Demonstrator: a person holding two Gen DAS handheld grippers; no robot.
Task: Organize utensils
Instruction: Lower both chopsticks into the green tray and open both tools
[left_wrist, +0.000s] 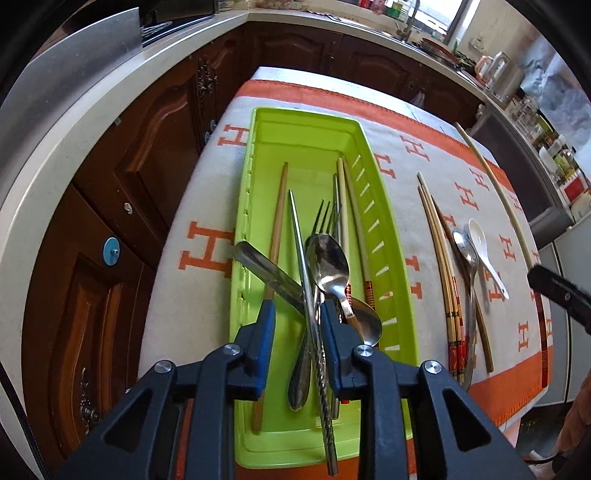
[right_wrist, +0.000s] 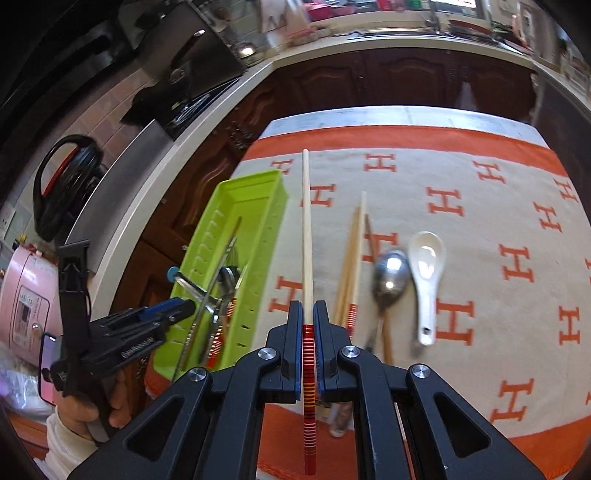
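1. Right gripper: clamped tight on one pale wooden chopstick with a red-and-yellow banded end, pinched at the banded part, bare tip pointing straight ahead.
2. Left gripper: jaws narrowly parted around a twisted steel chopstick that lies in the lime-green plastic utensil tray; pads apparently clear of the metal, so read as a release rather than a grip.
3. Step in hand, as judged: left side dropping a piece into the tray, right side carrying the next chopstick.
4. Next move, as judged: swing the held chopstick leftward over the tray, line it up with the long axis, lower, then part the jaws; left gripper needs to be out of the way first.
5. Directly under the left gripper, inside the tray: at least two steel spoons, one fork, one flat steel handle lying crosswise, and about three wooden chopsticks; overlaps make an exact count uncertain.
6. Just right of the right gripper, on the orange-and-cream cloth printed with H letters: a bundle of about three bamboo chopsticks, one steel spoon, one white ceramic soup spoon.
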